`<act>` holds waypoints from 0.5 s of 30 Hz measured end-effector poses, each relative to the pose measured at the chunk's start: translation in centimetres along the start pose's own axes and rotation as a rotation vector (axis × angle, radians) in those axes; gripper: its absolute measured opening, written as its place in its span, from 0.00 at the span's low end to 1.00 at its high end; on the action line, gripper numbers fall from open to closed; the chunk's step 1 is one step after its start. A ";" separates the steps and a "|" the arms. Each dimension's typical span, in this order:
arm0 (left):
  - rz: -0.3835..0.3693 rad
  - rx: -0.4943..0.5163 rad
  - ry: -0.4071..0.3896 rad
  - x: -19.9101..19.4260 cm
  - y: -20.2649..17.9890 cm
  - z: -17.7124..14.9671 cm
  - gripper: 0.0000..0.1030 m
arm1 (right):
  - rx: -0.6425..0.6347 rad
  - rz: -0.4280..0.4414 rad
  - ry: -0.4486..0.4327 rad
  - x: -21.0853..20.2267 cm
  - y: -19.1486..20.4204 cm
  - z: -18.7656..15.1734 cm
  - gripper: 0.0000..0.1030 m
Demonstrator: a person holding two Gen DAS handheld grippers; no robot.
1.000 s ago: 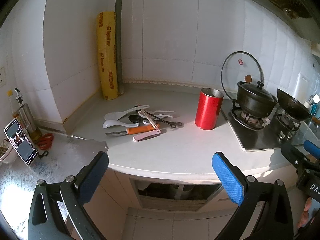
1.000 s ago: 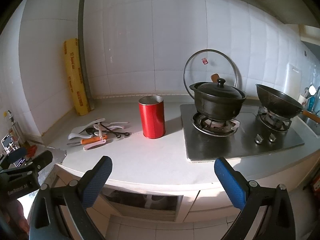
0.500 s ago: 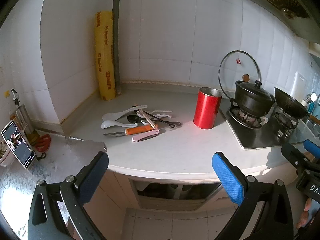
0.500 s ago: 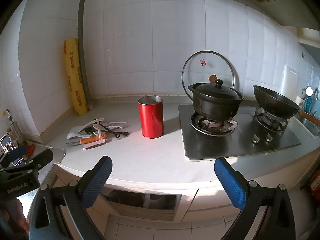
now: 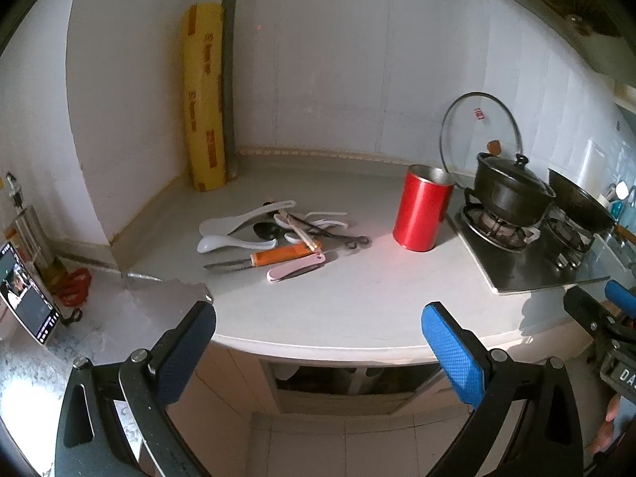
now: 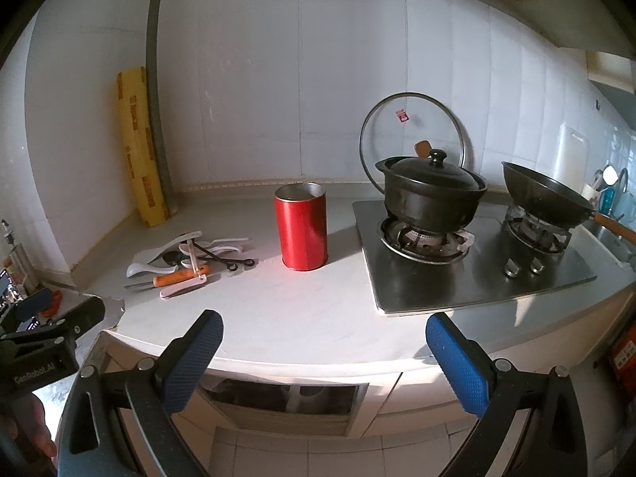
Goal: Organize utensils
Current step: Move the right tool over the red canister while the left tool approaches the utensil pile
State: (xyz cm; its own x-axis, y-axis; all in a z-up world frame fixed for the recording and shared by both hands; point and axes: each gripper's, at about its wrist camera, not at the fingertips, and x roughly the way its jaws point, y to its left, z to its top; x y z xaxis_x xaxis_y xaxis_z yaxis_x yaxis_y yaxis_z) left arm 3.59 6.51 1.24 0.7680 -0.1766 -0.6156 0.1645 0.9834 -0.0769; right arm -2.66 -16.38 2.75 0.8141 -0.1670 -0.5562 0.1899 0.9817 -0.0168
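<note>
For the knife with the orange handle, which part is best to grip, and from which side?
Grip the orange-handled knife by its handle, not the thin blade pointing left. It lies flat at the pile's front edge, so come from above with the fingers spanning the handle's width. The pink utensil beside it crowds the right end, so take the handle's middle.

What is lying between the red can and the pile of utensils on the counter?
Nothing: in both views only bare counter separates the red can from the pile of utensils.

A heap of utensils (image 5: 278, 234) lies on the bench (image 5: 357, 290) beside a red canister (image 5: 422, 208). The left gripper (image 5: 318, 338) hangs before the bench edge, fingers (image 5: 187, 351) spread wide.
</note>
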 end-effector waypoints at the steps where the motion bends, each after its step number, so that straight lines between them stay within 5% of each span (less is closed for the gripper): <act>1: 0.000 -0.008 0.005 0.4 0.2 0.1 1.00 | 0.000 0.006 0.006 0.3 0.0 0.0 1.00; 7: 0.001 -0.062 0.017 3.2 0.7 1.3 1.00 | -0.006 0.056 0.007 3.1 0.1 0.9 1.00; 15: 0.060 -0.152 0.055 9.2 0.4 3.7 1.00 | -0.049 0.145 0.039 12.9 -1.0 3.3 1.00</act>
State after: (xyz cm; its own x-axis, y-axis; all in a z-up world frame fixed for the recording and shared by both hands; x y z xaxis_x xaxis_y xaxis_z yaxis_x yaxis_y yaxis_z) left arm 12.98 5.13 -1.51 0.7381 -0.1187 -0.6642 0.0207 0.9879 -0.1535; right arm 9.47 -19.82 -1.64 0.8086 -0.0209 -0.5880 0.0443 0.9987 0.0255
